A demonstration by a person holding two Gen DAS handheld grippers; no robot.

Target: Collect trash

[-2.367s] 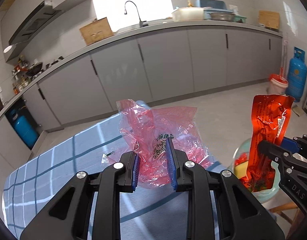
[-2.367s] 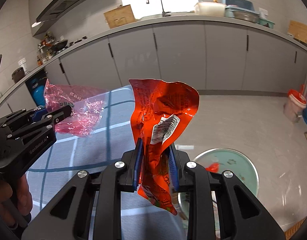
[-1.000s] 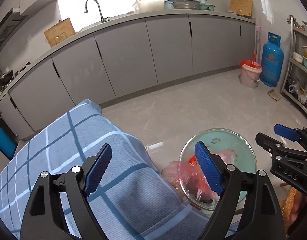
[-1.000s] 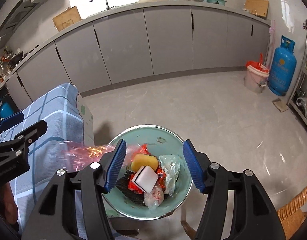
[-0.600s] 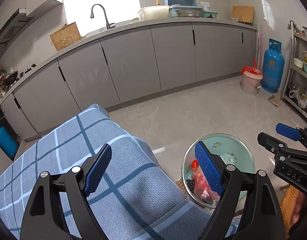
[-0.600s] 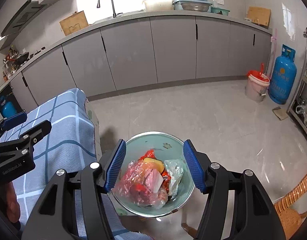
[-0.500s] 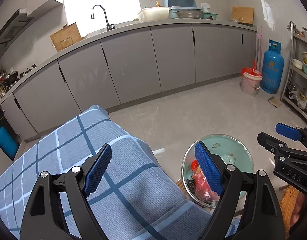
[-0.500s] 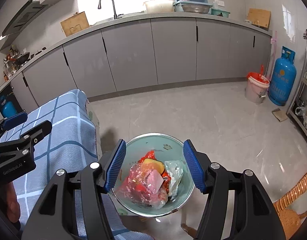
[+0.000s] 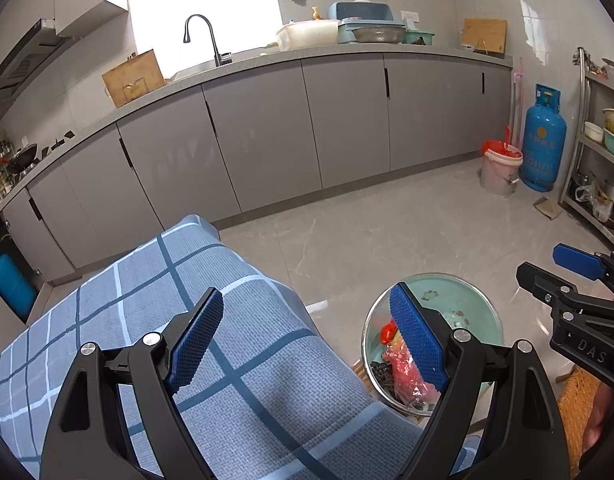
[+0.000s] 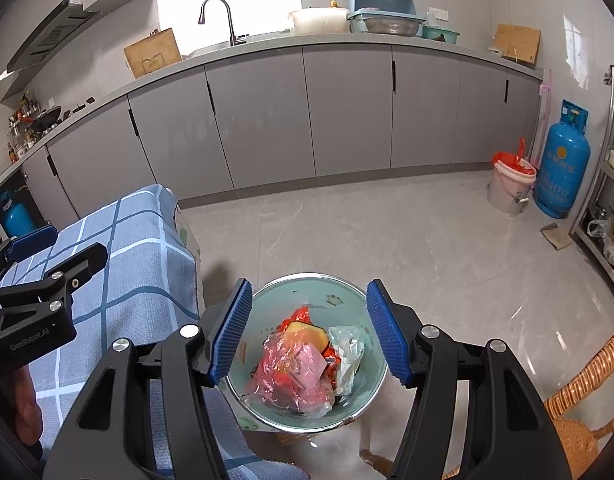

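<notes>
Tablecloth (image 9: 243, 320) in blue check ends in a draped corner just beside the green basin (image 10: 347, 292), whose metal rim stands below the cloth's level. Beyond the basin the grey tile floor (image 10: 387, 232) lies open as far as the run of grey cabinets (image 10: 347, 112); a pink bucket (image 10: 511, 188) and a blue gas cylinder (image 10: 561, 168) stand together at the far right, well apart from the basin. A wicker chair (image 10: 579, 400) edges in at lower right, close to the basin's rim.

Left gripper (image 9: 307, 344) hangs over the cloth's corner, jaws spread wide and bare. Right gripper (image 10: 307, 328) hangs above the basin, jaws parted to a middling width — nothing between the blue pads.

Trash sits in the basin: the pink plastic bag (image 10: 295, 376) on top, the red wrapper (image 10: 299, 318) partly under it, with a yellow sponge (image 10: 307, 330) and a crumpled white bag (image 10: 347, 348) alongside.

Against the earliest frames: the left jaws then pinched the pink bag over the cloth and the right jaws clamped the red wrapper upright — both pieces now lie in the basin. Over the last second both views have lifted slightly, showing more of the floor.
</notes>
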